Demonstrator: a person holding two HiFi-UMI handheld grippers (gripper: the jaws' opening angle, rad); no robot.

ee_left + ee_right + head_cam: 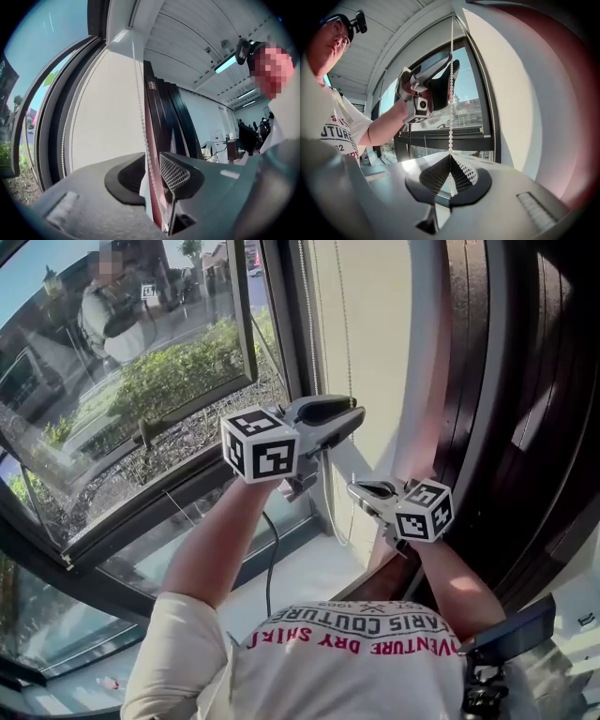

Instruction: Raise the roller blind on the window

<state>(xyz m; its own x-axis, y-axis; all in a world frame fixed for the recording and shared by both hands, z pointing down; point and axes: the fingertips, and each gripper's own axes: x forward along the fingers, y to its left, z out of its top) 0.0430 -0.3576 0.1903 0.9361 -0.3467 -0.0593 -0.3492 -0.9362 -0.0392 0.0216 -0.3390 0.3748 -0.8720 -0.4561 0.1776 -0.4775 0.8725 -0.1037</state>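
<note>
Our left claw (152, 174) stands open, with the bead chain (142, 103) running straight up and down through the gap between its jaws. It seems to touch neither pad, though the view is tight there. Our right claw (450, 174), just below on the same chain, is pinched tight on the beads, so the higher left claw looks as if it need only close where it is. The blind (375, 334) hangs lowered just beyond both claws, on the far side of the chain.
</note>
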